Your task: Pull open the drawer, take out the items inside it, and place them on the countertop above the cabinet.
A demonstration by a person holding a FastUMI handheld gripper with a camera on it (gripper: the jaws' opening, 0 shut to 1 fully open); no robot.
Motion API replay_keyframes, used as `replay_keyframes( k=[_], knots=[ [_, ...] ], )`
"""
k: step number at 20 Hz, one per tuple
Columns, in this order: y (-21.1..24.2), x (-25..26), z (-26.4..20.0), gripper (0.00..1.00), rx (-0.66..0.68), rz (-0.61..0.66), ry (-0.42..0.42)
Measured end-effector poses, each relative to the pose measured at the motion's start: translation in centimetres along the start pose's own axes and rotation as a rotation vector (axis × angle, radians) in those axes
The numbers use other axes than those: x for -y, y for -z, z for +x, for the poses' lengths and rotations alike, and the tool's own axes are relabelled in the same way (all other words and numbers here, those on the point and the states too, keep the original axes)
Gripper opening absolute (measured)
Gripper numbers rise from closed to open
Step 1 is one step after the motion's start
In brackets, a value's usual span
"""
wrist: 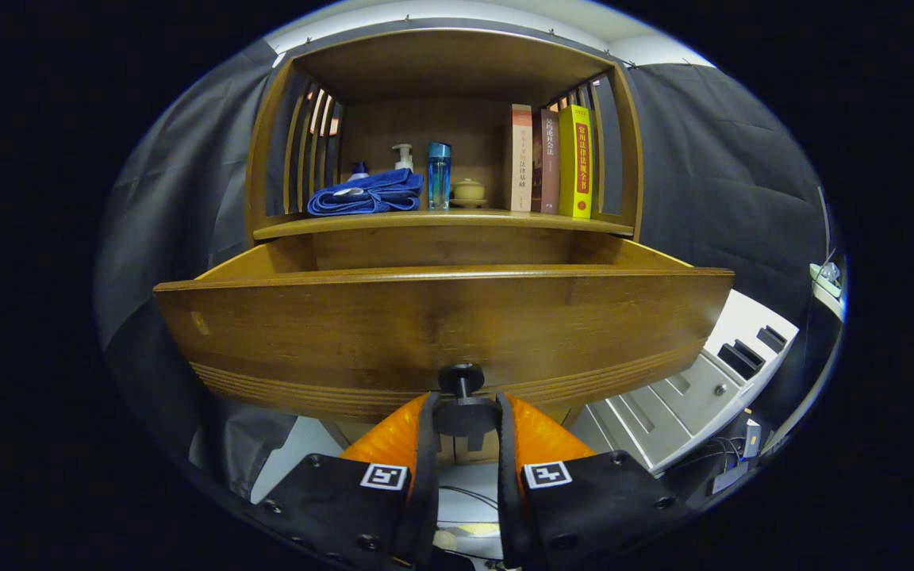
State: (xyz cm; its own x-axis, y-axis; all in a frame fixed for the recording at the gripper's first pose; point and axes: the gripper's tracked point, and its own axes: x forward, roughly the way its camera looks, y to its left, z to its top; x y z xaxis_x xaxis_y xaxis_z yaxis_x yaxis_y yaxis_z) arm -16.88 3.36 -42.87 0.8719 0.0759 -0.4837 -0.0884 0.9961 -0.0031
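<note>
Wooden drawer's [441, 325] knob [463, 412] pinched between gripper [463, 428] jaws.

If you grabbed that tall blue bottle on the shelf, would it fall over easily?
Probably yes. The blue bottle is tall and narrow and stands upright on a small base, so a sideways nudge would likely tip it. It looks smooth and see-through, so it may be slippery. The folded blue towel beside it might cushion a fall that way.

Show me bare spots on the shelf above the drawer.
Countertop has bare room between the cup and the books, plus the front lip. Crowded left: towel, bottles. The claw grips the drawer knob.
</note>
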Motion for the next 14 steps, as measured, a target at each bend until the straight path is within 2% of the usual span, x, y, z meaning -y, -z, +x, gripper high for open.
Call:
replay_keyframes(
  k=[11,14],
  knots=[
    [0.41,-0.01,-0.80,0.40,-0.007,-0.001,0.003],
    [0.26,0.04,-0.79,0.49,-0.026,-0.019,0.002]
  ],
)
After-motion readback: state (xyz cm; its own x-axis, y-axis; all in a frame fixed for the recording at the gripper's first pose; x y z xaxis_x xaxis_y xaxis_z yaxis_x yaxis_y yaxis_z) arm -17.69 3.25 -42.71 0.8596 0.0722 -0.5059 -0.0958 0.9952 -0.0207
